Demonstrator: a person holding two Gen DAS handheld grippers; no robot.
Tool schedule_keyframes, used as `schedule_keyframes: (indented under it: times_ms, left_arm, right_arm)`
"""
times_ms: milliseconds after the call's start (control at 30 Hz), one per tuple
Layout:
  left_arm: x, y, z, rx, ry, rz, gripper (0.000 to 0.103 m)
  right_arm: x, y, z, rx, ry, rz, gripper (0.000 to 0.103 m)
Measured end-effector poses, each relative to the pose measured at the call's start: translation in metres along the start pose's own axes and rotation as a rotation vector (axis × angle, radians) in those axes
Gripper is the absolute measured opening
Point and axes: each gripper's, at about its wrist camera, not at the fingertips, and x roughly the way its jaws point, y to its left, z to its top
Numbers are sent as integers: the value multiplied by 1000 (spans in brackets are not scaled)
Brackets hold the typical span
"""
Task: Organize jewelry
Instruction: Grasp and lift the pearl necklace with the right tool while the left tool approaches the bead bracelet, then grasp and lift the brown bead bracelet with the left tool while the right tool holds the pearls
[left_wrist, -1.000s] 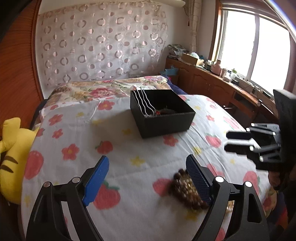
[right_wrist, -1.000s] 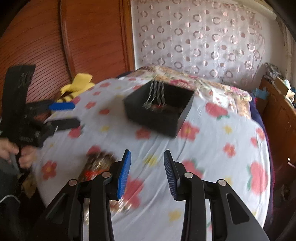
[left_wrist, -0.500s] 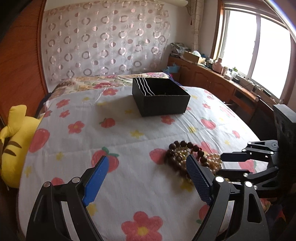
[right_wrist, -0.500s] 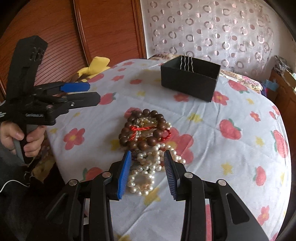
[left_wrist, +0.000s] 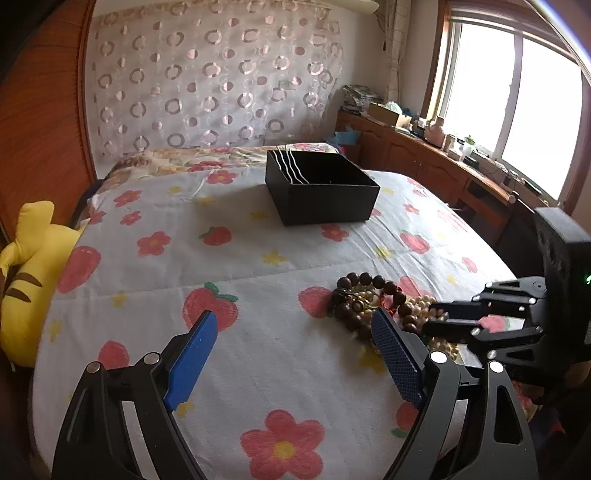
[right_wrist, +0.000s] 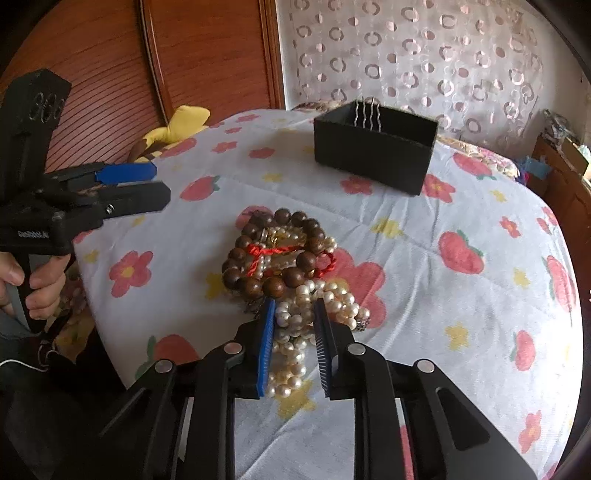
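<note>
Pearls (right_wrist: 295, 332) sit between the closing right gripper (right_wrist: 293, 314); only one strand should be pinched, clear of beads (right_wrist: 273, 254) at 12 o'clock. Left gripper (left_wrist: 291, 332) gapes, empty.

Bare quilt (left_wrist: 280, 236) lies open between jewelry pile (right_wrist: 288, 266) and black box (left_wrist: 325, 192).

soft daylight from the blown-out window (left_wrist: 517, 96) (fisheye edges bend), frames sharp.

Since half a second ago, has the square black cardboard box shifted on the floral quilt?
No. The black box sits by the same red flower on the quilt; only the camera moved.
</note>
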Motion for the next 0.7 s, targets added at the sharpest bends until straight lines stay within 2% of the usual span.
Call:
schedule_keyframes:
  times_ms: [367,700]
  left_arm:
    - [9,-20,-1,20,26,-33,82]
    - [25,-38,-3,45,68,-70,82]
  right_arm:
    - [-57,-18,19,25,-148,-30,22]
    - [-92,-32,27,32,-230,-74,22]
